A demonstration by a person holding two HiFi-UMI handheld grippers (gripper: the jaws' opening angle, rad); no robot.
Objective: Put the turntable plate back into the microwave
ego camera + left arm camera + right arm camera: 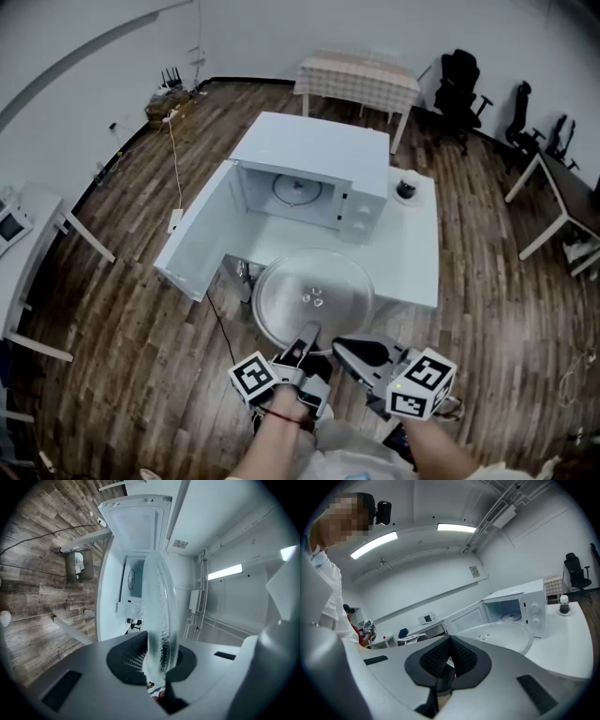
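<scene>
Both sets of jaws are closed: left gripper (305,352) clamps the plate (314,292) by its near rim, right gripper (354,352) grips nothing. The open microwave (314,145) has a ring (298,190) inside, plate's out front.

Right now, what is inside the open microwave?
Only a round ring on the microwave floor; the glass plate is outside, in the left gripper. The inner ceiling is hidden.
</scene>
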